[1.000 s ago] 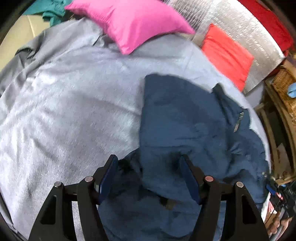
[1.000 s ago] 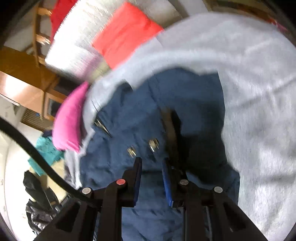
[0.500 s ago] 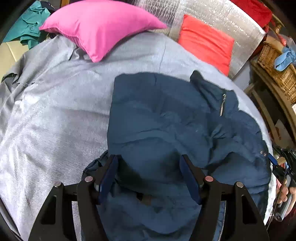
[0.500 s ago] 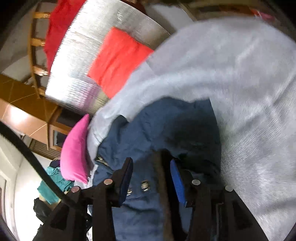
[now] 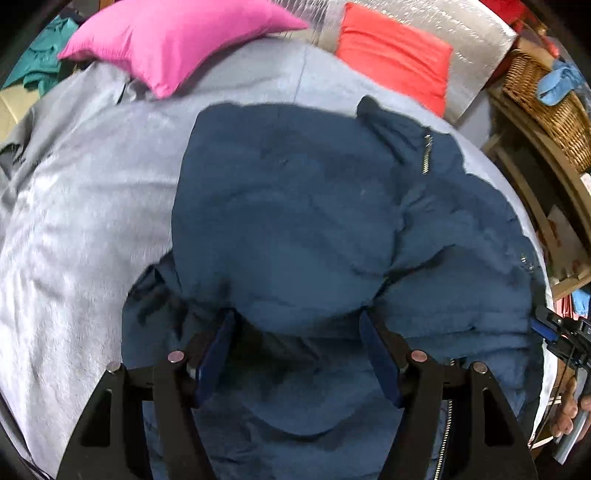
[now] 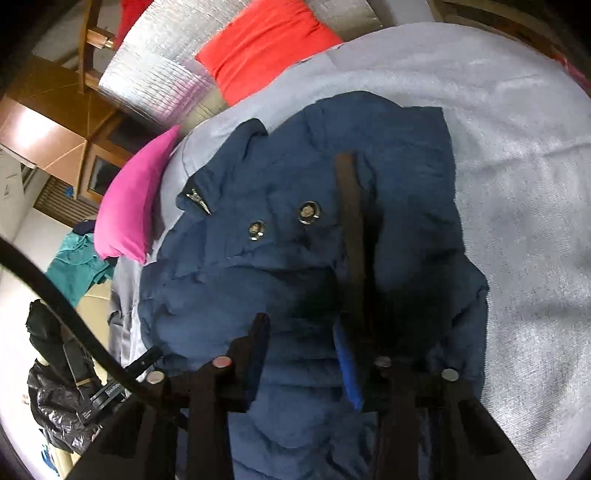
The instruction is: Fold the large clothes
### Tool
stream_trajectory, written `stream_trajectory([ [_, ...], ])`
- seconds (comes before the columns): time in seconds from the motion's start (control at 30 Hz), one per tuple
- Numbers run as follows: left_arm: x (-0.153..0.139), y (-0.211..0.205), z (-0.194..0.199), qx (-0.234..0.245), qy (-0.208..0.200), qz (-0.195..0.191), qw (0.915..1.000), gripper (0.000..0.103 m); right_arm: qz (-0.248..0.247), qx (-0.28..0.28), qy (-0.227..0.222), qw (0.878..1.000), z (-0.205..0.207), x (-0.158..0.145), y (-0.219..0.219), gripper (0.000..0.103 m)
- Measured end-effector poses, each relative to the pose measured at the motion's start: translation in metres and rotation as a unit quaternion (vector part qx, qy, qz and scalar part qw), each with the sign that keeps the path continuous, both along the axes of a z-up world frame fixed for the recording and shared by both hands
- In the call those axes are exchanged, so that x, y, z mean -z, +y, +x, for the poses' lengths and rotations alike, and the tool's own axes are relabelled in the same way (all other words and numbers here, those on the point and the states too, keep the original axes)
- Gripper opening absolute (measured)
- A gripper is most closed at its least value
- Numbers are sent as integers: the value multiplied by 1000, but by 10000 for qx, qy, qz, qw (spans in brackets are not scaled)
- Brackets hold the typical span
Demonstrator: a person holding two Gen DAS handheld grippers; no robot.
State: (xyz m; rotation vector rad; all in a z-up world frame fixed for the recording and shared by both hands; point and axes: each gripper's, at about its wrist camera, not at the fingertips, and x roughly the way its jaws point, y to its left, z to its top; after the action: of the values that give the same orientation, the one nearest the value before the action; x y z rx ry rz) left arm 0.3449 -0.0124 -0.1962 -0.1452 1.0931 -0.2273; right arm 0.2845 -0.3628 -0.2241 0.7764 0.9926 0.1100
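Observation:
A navy padded jacket [image 5: 295, 206] lies bunched on the grey bedcover [image 5: 81, 221]. My left gripper [image 5: 296, 317] stands wide at its near edge. A thick folded bulge of the jacket fills the gap, and both pads lie against it. In the right wrist view the jacket [image 6: 295, 266] shows two snap buttons [image 6: 308, 212] and a brown strip [image 6: 351, 221]. My right gripper [image 6: 299, 321] sits low over the jacket and its jaws are closing. Padded fabric lies between them, but the pads do not visibly press on it. A hand [image 5: 569, 413] shows at the right edge of the left wrist view.
A pink pillow [image 5: 177, 40] and a red pillow [image 5: 391, 62] lie at the far end of the bed, against a silver foil board [image 5: 476, 33]. A wicker basket [image 5: 546, 99] stands on wooden shelving to the right. Teal clothing [image 6: 77, 269] and a black bag [image 6: 51, 398] lie beside the bed.
The left gripper slid across the bed with the jacket fold still between its fingers, so the jacket now fills the view's centre. The right gripper's jaws widened from nearly shut, then narrowed a little.

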Motion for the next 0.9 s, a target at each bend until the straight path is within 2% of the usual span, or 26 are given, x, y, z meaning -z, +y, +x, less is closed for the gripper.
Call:
stream_trajectory([
  [0.07,-8,4,-2,-6,-19,-99,9999,71,86,47,-160,9998,-7,-9,-8,36],
  [0.17,-31,18,-8,-19,-432,-305,9986,71,-110,455,-454,9979,-19,-27,-31,37],
  [0.23,-43,33,-10,-158,-694,-423,9966,72,-309,915,-525,9939,-29,-33,-53,50],
  [0.27,-48,43,-10,-321,-814,-476,9950,76,-409,1134,-487,9915,-33,-33,-61,71],
  [0.3,-49,52,-8,-522,-870,-475,9937,79,-560,1372,-397,9882,-35,-29,-70,84],
  [0.37,-42,71,-2,-1048,-799,-380,9906,83,-552,1369,-194,9889,-31,-17,-75,84],
  [0.47,-16,83,10,-1231,-148,-483,9911,83,-66,909,255,9955,-14,13,-62,81],
  [0.57,1,80,14,-1256,197,-433,9909,82,-313,551,390,9972,-6,22,-39,66],
  [0.6,0,79,13,-1261,156,-413,9910,82,-546,507,315,9967,-4,19,-30,55],
  [0.67,-10,71,8,-1120,-63,-359,9930,81,-928,341,53,9951,-5,8,-14,48],
  [0.73,-16,62,2,-863,-243,-493,9947,81,-1213,268,-219,9920,-7,-4,-3,48],
  [0.77,-15,56,1,-791,-258,-333,9960,82,-1365,210,-229,9901,-6,-3,0,48],
  [0.83,-6,49,4,-764,-146,50,9970,82,-1432,181,45,9895,3,11,-1,47],
  [0.9,-3,51,3,-803,-39,-15,9968,82,-1231,212,141,9921,5,17,-5,47],
])
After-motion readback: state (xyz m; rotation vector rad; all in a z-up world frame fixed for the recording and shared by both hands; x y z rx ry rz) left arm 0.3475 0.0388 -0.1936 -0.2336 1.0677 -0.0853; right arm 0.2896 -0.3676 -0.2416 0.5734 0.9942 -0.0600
